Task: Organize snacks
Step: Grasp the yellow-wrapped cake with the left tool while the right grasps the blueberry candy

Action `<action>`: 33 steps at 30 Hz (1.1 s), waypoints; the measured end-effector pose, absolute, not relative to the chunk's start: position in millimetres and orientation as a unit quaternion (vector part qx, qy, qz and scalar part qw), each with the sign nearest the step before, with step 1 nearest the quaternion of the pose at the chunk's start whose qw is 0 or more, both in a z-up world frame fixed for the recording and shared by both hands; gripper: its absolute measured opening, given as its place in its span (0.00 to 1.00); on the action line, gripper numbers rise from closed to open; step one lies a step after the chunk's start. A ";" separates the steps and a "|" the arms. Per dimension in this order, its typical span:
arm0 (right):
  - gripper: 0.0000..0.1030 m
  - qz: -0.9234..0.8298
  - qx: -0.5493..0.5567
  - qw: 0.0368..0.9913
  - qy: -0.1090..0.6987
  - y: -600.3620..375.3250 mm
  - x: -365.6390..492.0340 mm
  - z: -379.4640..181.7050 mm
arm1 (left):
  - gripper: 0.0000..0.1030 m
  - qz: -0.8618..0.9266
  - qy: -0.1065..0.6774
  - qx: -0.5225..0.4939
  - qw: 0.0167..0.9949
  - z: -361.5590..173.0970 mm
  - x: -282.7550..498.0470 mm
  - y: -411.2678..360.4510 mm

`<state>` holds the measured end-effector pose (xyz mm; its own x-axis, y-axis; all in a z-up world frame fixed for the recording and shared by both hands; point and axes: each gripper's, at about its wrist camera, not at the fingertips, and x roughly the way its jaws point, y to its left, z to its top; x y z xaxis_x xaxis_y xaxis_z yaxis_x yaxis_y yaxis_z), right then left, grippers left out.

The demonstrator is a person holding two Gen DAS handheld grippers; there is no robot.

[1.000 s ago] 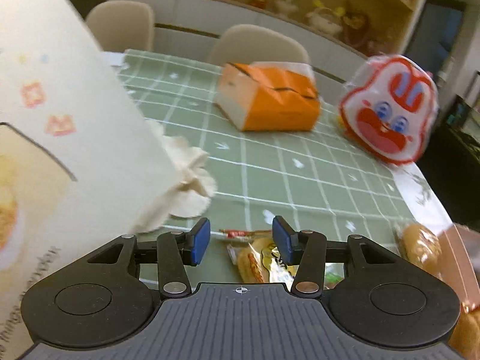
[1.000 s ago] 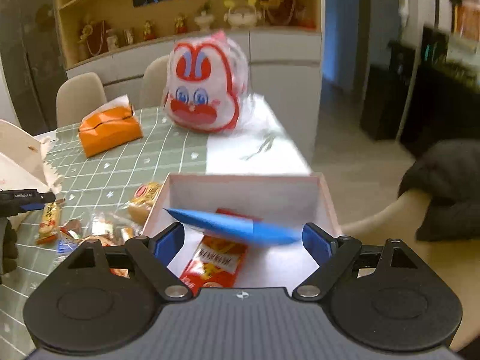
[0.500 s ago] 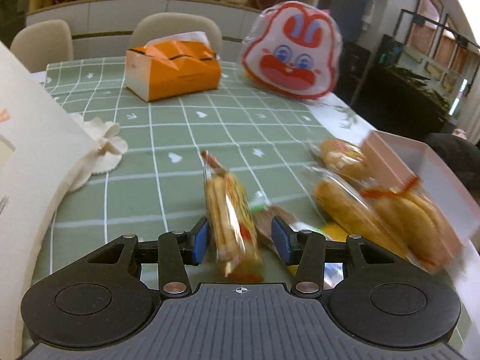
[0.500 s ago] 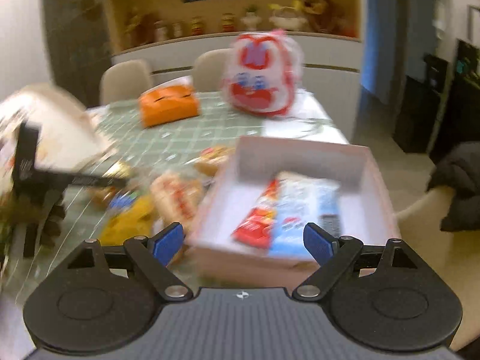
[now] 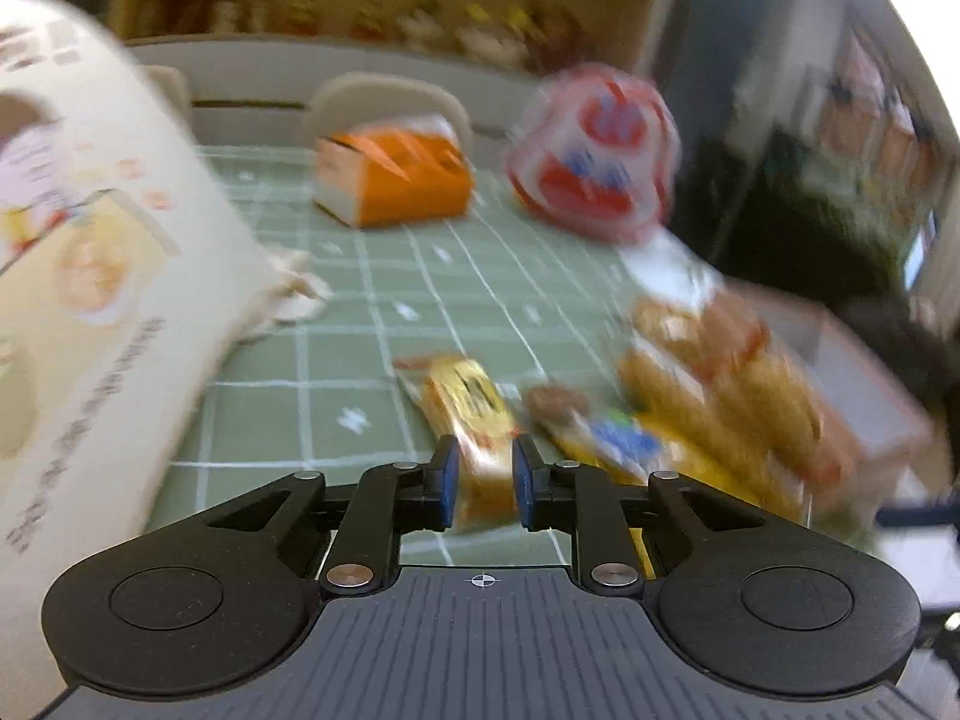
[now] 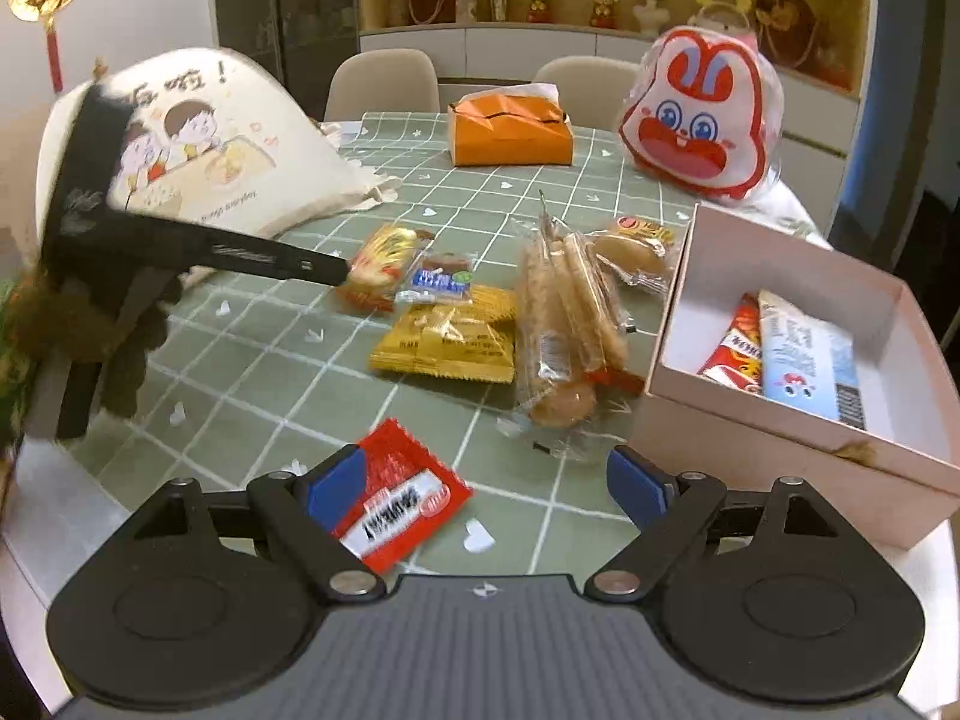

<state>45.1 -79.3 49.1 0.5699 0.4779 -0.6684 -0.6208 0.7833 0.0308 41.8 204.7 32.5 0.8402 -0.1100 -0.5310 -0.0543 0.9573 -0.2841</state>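
My left gripper (image 5: pixel 485 483) is shut on an orange-yellow snack packet (image 5: pixel 474 420), which also shows in the right wrist view (image 6: pixel 384 264) at the tip of the left gripper (image 6: pixel 345 270). My right gripper (image 6: pixel 486 480) is open and empty above the table, with a red packet (image 6: pixel 402 495) by its left finger. The pink-white box (image 6: pixel 780 420) at right holds a red packet (image 6: pixel 735 348) and a blue-white packet (image 6: pixel 804 354). Loose on the green checked cloth lie a yellow packet (image 6: pixel 447 339), a small blue packet (image 6: pixel 441 282), a bag of long breads (image 6: pixel 564 324) and a round bun (image 6: pixel 636 243).
A cream cartoon bag (image 6: pixel 198 144) lies at left. An orange tissue box (image 6: pixel 510 132) and a rabbit-face bag (image 6: pixel 699 120) stand at the back. Chairs (image 6: pixel 384 81) stand behind the table. The table's front edge is near my right gripper.
My left gripper has closed on the orange-yellow packet. My right gripper has pulled back from the box toward the table's front, still open; the blue packet lies in the box.
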 end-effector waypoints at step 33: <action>0.57 0.306 -0.153 0.871 0.352 93.1 142.9 65.2 | 0.23 0.047 0.316 -0.219 0.922 37.0 27.5 245.2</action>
